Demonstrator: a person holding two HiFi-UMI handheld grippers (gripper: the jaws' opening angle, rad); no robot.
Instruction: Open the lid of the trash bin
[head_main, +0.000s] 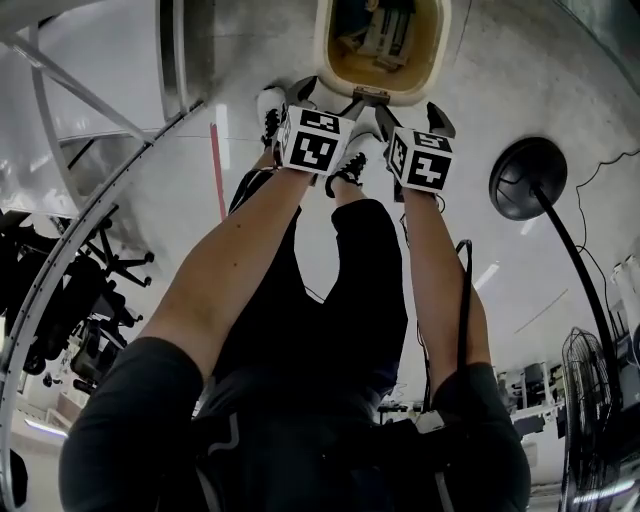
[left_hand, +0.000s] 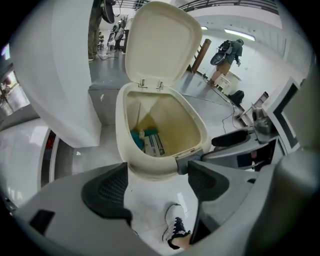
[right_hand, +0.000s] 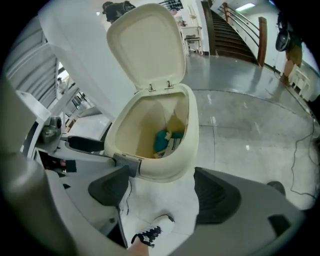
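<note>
The cream trash bin stands on the floor in front of me with its lid swung upright on the back hinges. Inside lie a teal item and a printed box. A grey latch sits on the front rim. My left gripper hovers at the front rim, jaws open, only floor and a shoe between them. My right gripper is beside it on the right, also open with nothing between its jaws. In the right gripper view the open lid and the bin lie just beyond the jaws.
My feet in white-and-black shoes stand just short of the bin. A black round stand base lies to the right, with a floor fan nearer me. A large white curved structure rises left of the bin. A person stands far off.
</note>
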